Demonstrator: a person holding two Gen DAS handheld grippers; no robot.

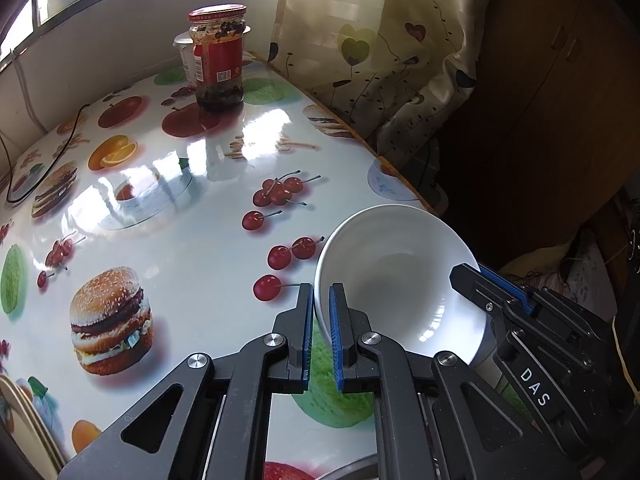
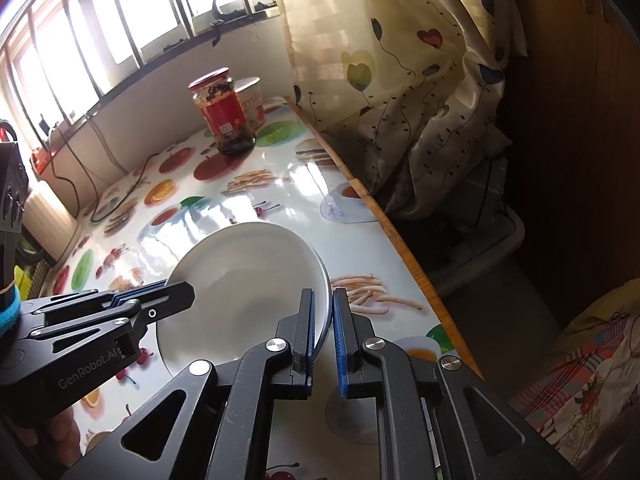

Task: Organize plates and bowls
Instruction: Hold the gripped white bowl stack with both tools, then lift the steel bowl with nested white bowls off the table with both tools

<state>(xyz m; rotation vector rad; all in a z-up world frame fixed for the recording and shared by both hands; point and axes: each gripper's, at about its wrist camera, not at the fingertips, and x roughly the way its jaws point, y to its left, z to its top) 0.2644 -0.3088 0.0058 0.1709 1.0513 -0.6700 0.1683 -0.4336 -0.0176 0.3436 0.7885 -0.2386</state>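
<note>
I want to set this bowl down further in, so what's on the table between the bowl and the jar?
Nothing stands there: between the bowl and the jar the left wrist view shows only bare printed tablecloth; the right wrist view agrees.

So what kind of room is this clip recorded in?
Most likely a home dining corner: a table under a glossy food-print cover, a used sauce jar by the barred window, and a heart-pattern curtain. Both grippers hold a white bowl.

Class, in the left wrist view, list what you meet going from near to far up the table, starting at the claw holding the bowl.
left claw → white bowl → red-lidded jar → white tub behind it.
</note>
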